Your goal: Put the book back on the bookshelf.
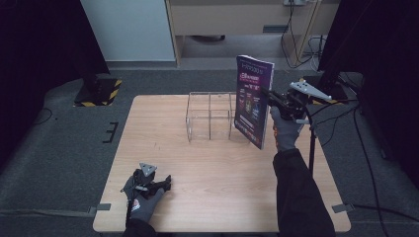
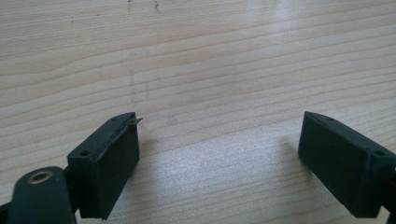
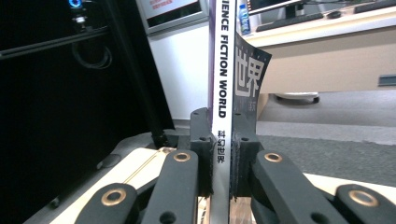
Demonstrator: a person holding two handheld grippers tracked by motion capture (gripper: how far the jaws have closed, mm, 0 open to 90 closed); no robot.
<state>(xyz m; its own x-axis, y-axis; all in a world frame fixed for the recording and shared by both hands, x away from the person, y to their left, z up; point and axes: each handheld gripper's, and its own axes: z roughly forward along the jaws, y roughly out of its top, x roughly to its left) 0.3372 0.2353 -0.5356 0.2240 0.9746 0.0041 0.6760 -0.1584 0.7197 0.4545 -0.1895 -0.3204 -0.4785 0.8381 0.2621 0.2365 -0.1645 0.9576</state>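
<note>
Right gripper [image 1: 271, 96] sits at right of centre in the high view, held up by a gloved hand [image 1: 285, 129] with a dark sleeve running down to the lower right edge. Its jaws are clamped on a magazine [image 1: 254, 101], which stands upright, off the table, purple cover facing the camera's left. The magazine's lower edge hangs over the right end of a clear acrylic rack [image 1: 210, 116], just in front of it. Whether it touches the rack is unclear.

In the right gripper view the right gripper [image 3: 219, 140] pinches the magazine [image 3: 219, 70] at the spine, one pad on each side, spine running vertical through centre frame. White spine reads "SCIENCE FICTION WORLD", partly cropped at top. A dark cover page curls off to the right of the spine.

Left gripper [image 1: 165, 183] lies low on the wooden table [image 1: 163, 133] at lower left of the high view, under a gloved left hand [image 1: 143, 195], grey plate on top. In the left gripper view the left gripper [image 2: 219, 140] has jaws spread wide apart, nothing between them, bare wood grain of the table [image 2: 210, 56] beyond. Left pad's rubber edge looks slightly peeled at the tip.

Rack sits at the centre of the table's far half, divided into compartments, all empty as far as can be seen.
</note>
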